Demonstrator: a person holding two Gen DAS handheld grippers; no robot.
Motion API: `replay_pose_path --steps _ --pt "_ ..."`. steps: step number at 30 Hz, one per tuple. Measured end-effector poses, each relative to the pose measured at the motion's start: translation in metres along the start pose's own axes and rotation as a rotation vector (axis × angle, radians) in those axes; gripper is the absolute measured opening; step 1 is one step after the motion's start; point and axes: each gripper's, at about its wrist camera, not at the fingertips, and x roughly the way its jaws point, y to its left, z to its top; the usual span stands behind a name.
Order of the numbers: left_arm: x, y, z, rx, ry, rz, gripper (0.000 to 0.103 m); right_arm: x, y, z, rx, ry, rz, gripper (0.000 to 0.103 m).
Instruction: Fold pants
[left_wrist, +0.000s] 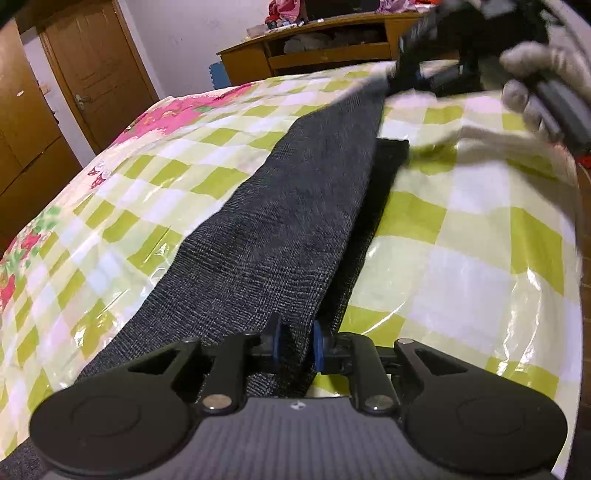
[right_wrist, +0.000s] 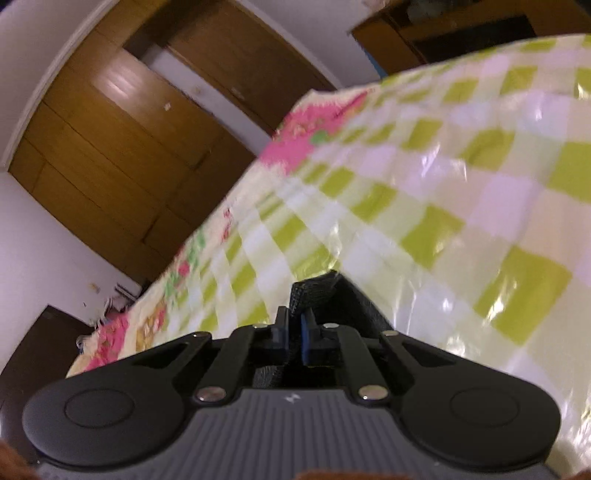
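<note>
Your left claw (left_wrist: 298, 341) and right claw (right_wrist: 294, 334) each pinch the pants (left_wrist: 295, 206), stretched lengthwise along the bed (left_wrist: 461, 258); crosswise folds remain.

Bed (left_wrist: 461, 236): covered by a glossy sheet (left_wrist: 155, 206) in green, white and pale yellow checks, wrinkled and catching light. Pink floral fabric (left_wrist: 177, 114) shows along its far edge. Dark grey pants (left_wrist: 295, 221) lie directly on the sheet, stretched lengthwise, one layer over another.
</note>
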Motion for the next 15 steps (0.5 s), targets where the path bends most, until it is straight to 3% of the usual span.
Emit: replay_pose_path --steps 4,9,12,13,15 --pt "-0.001 -0.003 -0.001 0.03 0.002 0.009 0.031 0.026 -0.032 -0.016 0.057 0.102 -0.13 0.007" --pt "-0.001 -0.001 -0.001 0.028 0.003 0.004 0.034 0.015 -0.034 -0.021 0.081 0.105 -0.172 0.012" --pt "-0.002 0.0 -0.002 0.014 0.001 0.006 0.034 0.01 -0.026 -0.021 0.097 0.127 -0.146 0.027" --pt "-0.002 -0.001 -0.002 0.016 -0.001 0.009 0.035 0.009 -0.023 -0.022 0.09 0.134 -0.15 0.039" --pt "-0.005 -0.001 -0.002 0.014 -0.008 0.017 0.037 0.017 -0.019 -0.025 0.116 0.172 -0.146 0.042"
